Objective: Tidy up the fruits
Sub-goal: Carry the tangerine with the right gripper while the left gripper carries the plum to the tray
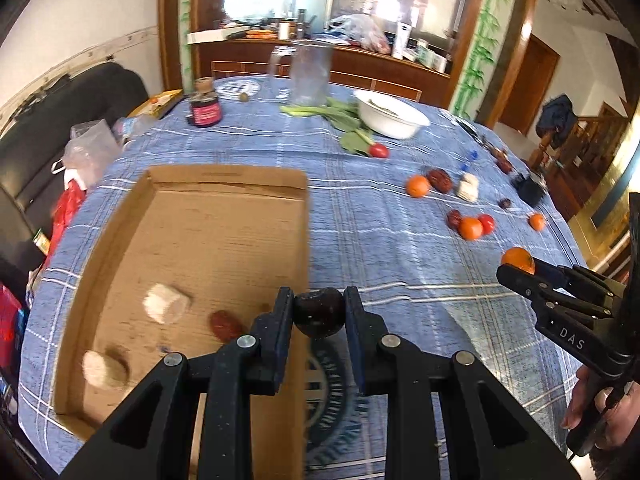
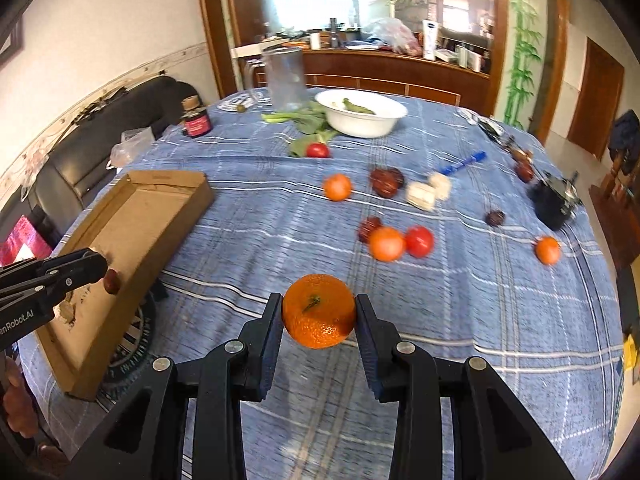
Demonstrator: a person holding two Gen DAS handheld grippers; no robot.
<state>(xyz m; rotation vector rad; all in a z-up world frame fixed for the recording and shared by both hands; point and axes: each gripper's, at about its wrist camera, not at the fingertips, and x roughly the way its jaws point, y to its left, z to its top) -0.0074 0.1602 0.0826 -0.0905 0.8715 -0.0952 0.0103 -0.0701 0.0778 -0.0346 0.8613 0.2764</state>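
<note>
Left gripper [image 1: 319, 312] is clenching a dark date [image 1: 319, 311] over the cardboard tray [image 1: 224, 232]; right gripper [image 2: 319, 316] is gripping a mandarin [image 2: 319, 311], likely tray-bound for sorting.

Your left gripper [image 1: 319, 312]: clamped on dark fruit | your right gripper [image 2: 319, 317]: clamped on orange | both angled downward

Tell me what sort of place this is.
Most likely a lived-in home dining room: a table under a blue plaid tablecloth, a dark sofa beside it, and a wooden sideboard cluttered with household items beyond.
</note>
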